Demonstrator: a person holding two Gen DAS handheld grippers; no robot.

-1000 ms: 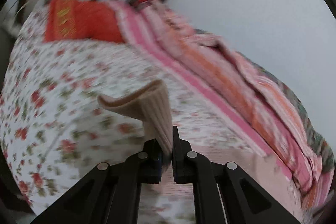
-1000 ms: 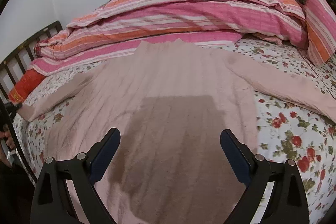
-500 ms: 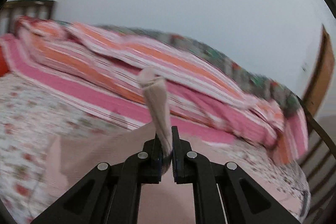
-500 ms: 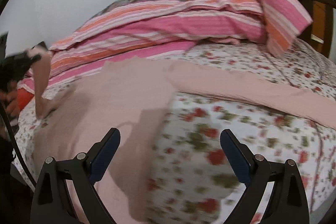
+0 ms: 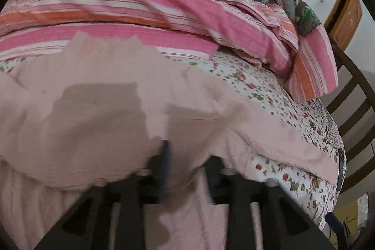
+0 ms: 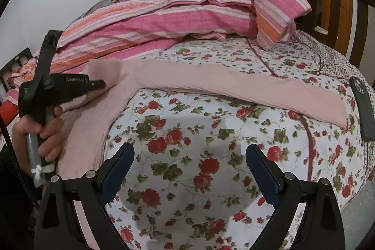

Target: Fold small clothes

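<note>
Across the flowered bed (image 6: 187,179) lies the pink sweater (image 5: 117,109), its body toward the left side and one sleeve (image 6: 234,86) stretched flat toward the right edge, near a phone (image 6: 362,109). Over the body, the left gripper (image 5: 187,163) is opening its jaws, with the other sleeve apparently just laid across. The right gripper (image 6: 189,168) hangs wide apart and empty. I judge one sleeve folded; the outstretched sleeve and the body remain.

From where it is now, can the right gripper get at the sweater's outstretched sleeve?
Probably yes. The right gripper is open and empty over bare floral bedsheet, and the outstretched sleeve lies flat just ahead with nothing between them. The phone sits off to the side.
</note>
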